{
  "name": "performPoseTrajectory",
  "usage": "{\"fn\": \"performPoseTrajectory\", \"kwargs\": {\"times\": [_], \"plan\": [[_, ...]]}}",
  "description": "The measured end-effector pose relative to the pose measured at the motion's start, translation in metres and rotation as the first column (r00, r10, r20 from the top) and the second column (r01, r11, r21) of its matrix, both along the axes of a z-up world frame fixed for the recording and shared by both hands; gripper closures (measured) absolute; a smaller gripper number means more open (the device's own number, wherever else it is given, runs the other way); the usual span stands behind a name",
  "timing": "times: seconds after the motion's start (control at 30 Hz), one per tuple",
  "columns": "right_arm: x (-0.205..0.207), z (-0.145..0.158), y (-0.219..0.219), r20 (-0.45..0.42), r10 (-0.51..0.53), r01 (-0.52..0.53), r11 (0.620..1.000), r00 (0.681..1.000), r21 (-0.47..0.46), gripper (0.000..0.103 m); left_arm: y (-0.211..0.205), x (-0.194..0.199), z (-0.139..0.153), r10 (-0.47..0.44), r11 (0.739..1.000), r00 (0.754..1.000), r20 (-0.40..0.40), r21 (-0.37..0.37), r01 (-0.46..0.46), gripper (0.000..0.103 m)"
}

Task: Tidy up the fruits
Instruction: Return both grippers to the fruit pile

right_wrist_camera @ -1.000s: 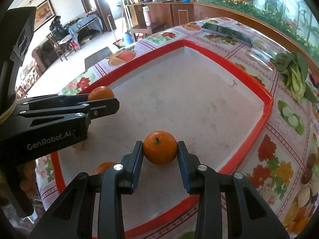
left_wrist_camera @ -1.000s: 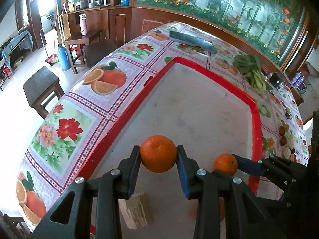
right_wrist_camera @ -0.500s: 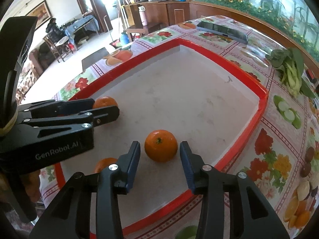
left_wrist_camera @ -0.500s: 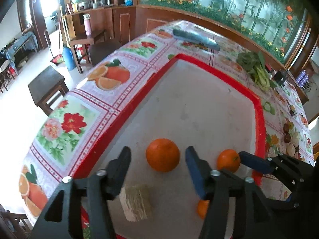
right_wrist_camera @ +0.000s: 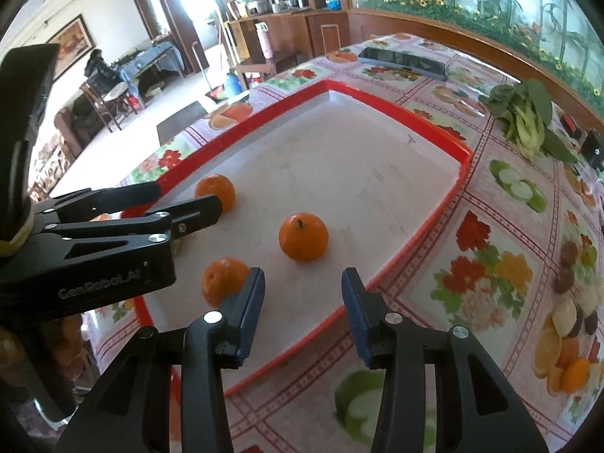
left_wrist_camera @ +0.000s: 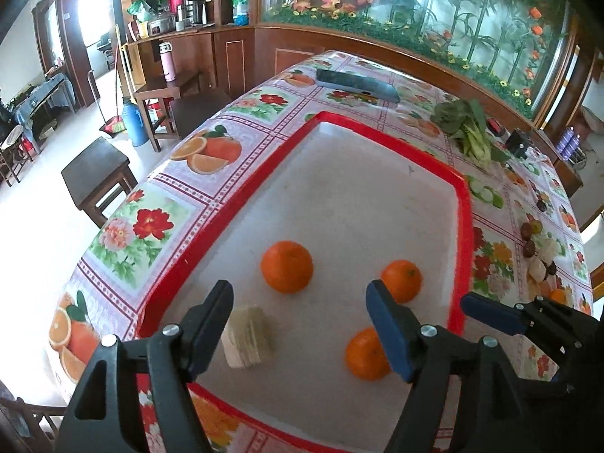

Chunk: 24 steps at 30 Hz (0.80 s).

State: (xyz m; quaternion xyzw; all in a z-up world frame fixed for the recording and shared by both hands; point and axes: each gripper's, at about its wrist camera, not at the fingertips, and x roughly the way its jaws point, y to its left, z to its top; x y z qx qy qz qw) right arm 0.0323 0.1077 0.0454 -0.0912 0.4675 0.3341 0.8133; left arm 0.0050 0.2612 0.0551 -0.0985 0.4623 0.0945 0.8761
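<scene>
Three oranges lie in a red-rimmed tray (left_wrist_camera: 463,226) with a pale floor. In the left wrist view one orange (left_wrist_camera: 287,266) sits ahead of my open, empty left gripper (left_wrist_camera: 300,302), a second orange (left_wrist_camera: 401,280) is to its right, and a third (left_wrist_camera: 367,355) is partly behind the right finger. In the right wrist view my right gripper (right_wrist_camera: 302,294) is open and empty, drawn back over the tray's near rim (right_wrist_camera: 302,343). An orange (right_wrist_camera: 303,242) sits just ahead of it, another (right_wrist_camera: 223,280) at its left finger, a third (right_wrist_camera: 216,192) behind the left gripper (right_wrist_camera: 187,205).
A pale sponge-like block (left_wrist_camera: 249,336) lies in the tray near my left finger. The table has a fruit-and-flower cloth (left_wrist_camera: 151,226). Leafy greens (left_wrist_camera: 468,128) and a dark flat case (left_wrist_camera: 356,85) lie beyond the tray. Stools (left_wrist_camera: 98,177) stand off the table's left edge.
Both grippers have opened and let go of their oranges, which now rest in the tray. Both grippers have drawn back toward the near rim.
</scene>
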Motion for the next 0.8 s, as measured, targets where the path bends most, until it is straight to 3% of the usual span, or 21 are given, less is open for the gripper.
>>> {"fn": "performPoseTrajectory", "kwargs": {"times": [0.23, 0.5, 0.8], "plan": [[-0.016, 0.004, -0.031, -0.001, -0.042, 0.042, 0.999, 0.999, -0.011, 0.049, -0.033, -0.007, 0.010, -0.050, 0.999, 0.999, 0.016, 0.006, 0.050, 0.028], [-0.023, 0.004, -0.092, -0.020, -0.162, 0.162, 0.987, 0.987, 0.001, 0.038, -0.088, -0.005, 0.013, -0.147, 0.989, 0.989, 0.012, 0.022, 0.146, 0.024], [-0.027, -0.004, -0.180, -0.045, -0.336, 0.337, 0.941, 0.941, 0.015, 0.036, -0.178, 0.006, -0.001, -0.321, 0.945, 0.946, -0.047, 0.044, 0.323, 0.021]]}}
